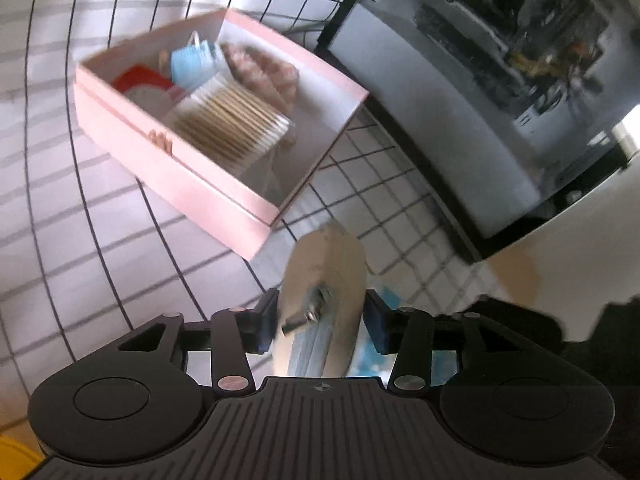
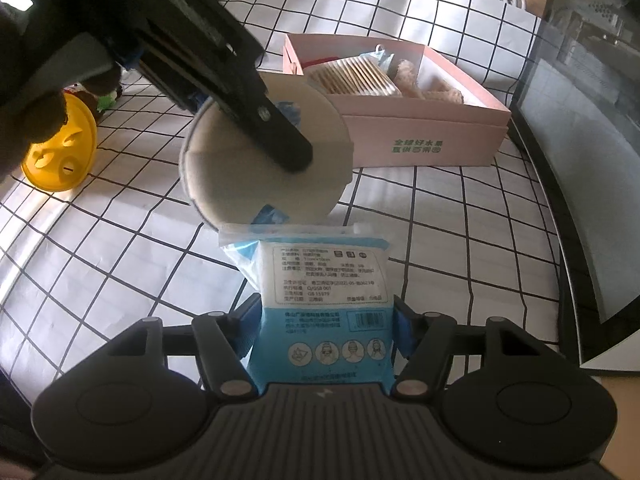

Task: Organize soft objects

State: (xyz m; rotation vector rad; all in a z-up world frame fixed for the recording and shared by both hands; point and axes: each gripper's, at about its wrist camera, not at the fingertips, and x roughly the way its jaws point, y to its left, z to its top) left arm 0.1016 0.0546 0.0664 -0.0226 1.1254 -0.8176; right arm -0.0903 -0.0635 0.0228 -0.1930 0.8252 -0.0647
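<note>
On the left of the right wrist view, a yellow lid [image 2: 60, 152] lies on the checked cloth [image 2: 440, 240]. Next to it, the left gripper [image 2: 280, 148] reaches in from the upper left and clamps a round beige pad [image 2: 240, 184] edge-on between its fingers. The pad stands on edge above the cloth with its flat face turned toward the right wrist camera. In the left wrist view the same pad [image 1: 324, 280] shows as a thin upright disc between the blue finger pads [image 1: 264, 328], its edge pointing away toward the box [image 1: 224, 200].

Just below the pad, the right gripper [image 2: 324, 332] grips a blue-and-white packet [image 2: 320, 300] by its sides, jaws about half apart. The packet's long axis runs away from the camera, its sealed end pointing toward the box.

Farther right, the pink box [image 2: 420, 136] sits open on the cloth, holding cotton swabs [image 2: 356, 76], a blue mask [image 2: 376, 56] and a fuzzy brown thing [image 2: 424, 84]. A dark glass-fronted appliance [image 2: 580, 160] stands at the right edge.
</note>
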